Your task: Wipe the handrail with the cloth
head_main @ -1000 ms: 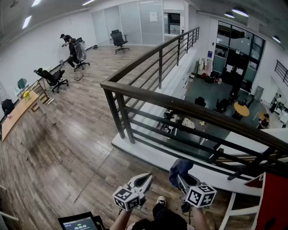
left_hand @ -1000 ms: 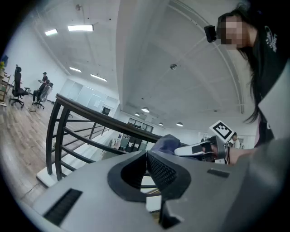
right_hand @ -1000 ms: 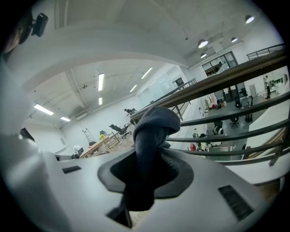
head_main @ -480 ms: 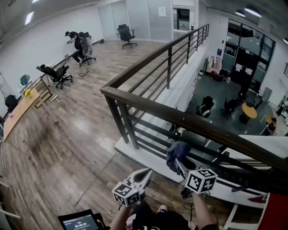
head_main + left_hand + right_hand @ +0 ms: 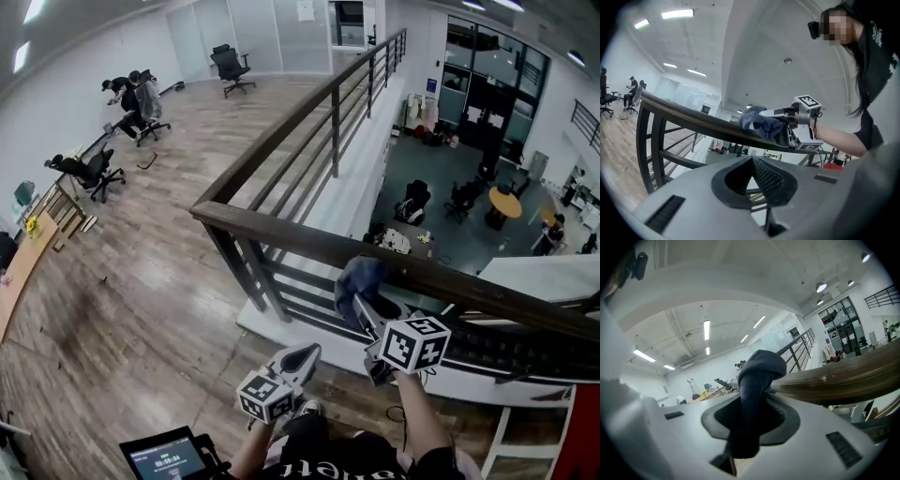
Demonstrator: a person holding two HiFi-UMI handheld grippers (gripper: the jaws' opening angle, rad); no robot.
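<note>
Where the dark brown wooden handrail (image 5: 281, 234) runs rightward from its corner, the bunched dark blue cloth (image 5: 359, 277) sits pressed against its top face, nearer that corner than the rail's far right end. It is clamped in the right gripper (image 5: 360, 302). That gripper's own view shows the cloth (image 5: 761, 369) filling the gap between both jaws and bulging past their tips onto the handrail's (image 5: 843, 376) near edge. Lower down and well apart from the rail, the left gripper (image 5: 307, 353) hangs over the grey-brown plank floor (image 5: 141, 281), its jaws pressed together on nothing.
</note>
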